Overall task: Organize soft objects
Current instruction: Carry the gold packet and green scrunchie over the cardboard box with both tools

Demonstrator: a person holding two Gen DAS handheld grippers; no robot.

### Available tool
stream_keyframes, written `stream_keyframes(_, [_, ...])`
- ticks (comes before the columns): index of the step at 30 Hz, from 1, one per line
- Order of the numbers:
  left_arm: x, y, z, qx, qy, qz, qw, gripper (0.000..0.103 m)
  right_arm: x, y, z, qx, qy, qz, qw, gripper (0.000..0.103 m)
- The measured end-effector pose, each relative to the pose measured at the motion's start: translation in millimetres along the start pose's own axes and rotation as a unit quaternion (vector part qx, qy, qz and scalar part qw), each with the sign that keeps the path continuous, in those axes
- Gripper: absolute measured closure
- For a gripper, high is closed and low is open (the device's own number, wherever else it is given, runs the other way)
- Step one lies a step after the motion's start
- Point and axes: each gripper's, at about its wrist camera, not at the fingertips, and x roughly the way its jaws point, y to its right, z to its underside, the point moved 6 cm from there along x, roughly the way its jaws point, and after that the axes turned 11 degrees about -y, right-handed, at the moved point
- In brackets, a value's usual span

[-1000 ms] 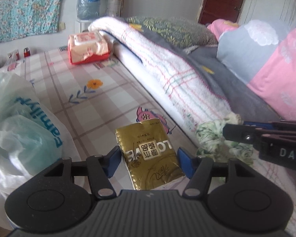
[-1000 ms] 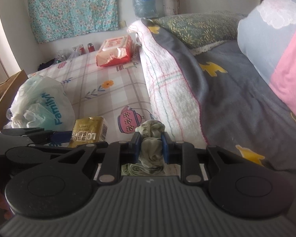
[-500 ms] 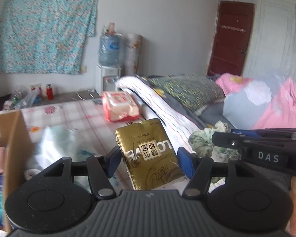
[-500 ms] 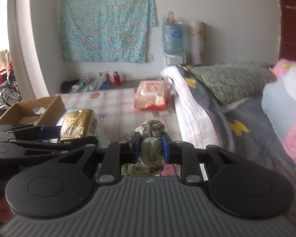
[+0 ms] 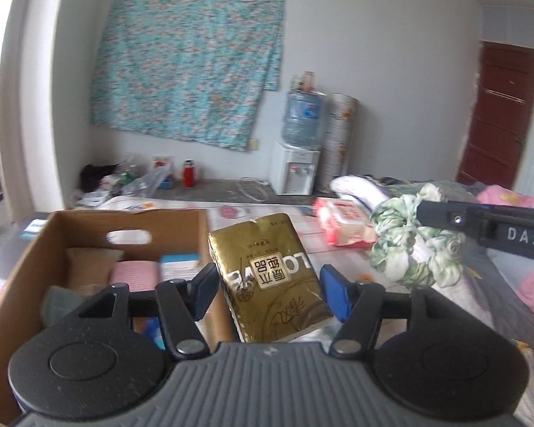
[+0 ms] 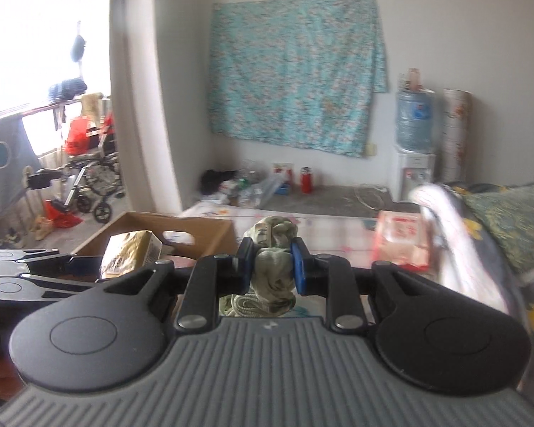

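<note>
From the left wrist view: the left tool [image 5: 268,291] has its blue pads set about half apart, clamped on a gold tissue pack [image 5: 268,277], which hangs in the air just past the right-hand wall of the cardboard box [image 5: 89,220]. The box is open-topped and already has soft bits in it, a pink folded cloth [image 5: 135,274] among them. Off to the right, the right tool [image 5: 480,227] comes in from the side with a green floral scrunchie [image 5: 409,245] pinched at its tip. Behind both, a red-and-white wipes pack [image 5: 341,224] lies on the bed [image 5: 480,284].

Risk here, I'd say: the pack is glossy and squashy, gripped low on its body, so it could slide out if swung fast, or catch the box wall on its way over.

Now the right wrist view: the right tool [image 6: 270,267] is squeezed nearly closed on the scrunchie [image 6: 272,249], bunched fabric bulging above and below the pads. The left tool [image 6: 85,263] shows at the left with the gold pack [image 6: 131,252] over the box [image 6: 195,227].

Both tools are aimed at the same opening, so they could knock together. There's open room above the box; the near rim and the bed edge are the tight spots.
</note>
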Motion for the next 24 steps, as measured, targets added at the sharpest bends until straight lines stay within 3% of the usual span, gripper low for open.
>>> stream_keyframes(6, [-26.6,-72.3,4.2,-0.047,-0.006,-0.045,0.9979,0.039,19.6,-68.4,-22.8,-0.031,-0.008,-0.068,0.997,0.082])
stream_keyframes(11, [-37.4,-127.0,15.2,-0.084,-0.038,-0.064,0.9937,0.039,45.4,-122.8,-34.8,-0.038,-0.041,-0.147,0.988,0.082])
stream_keyframes(18, [-26.4,-167.2,45.2,-0.096,-0.103,-0.062,0.9881,0.039,91.0,-199.2,-20.3,-0.060,-0.138,-0.228,0.962,0.082])
stream_keyframes(24, [-13.8,-183.8,66.4,-0.106,-0.134,-0.065,0.9831,0.039,131.7,-240.5,21.5,-0.078,-0.239,-0.251,0.935,0.081])
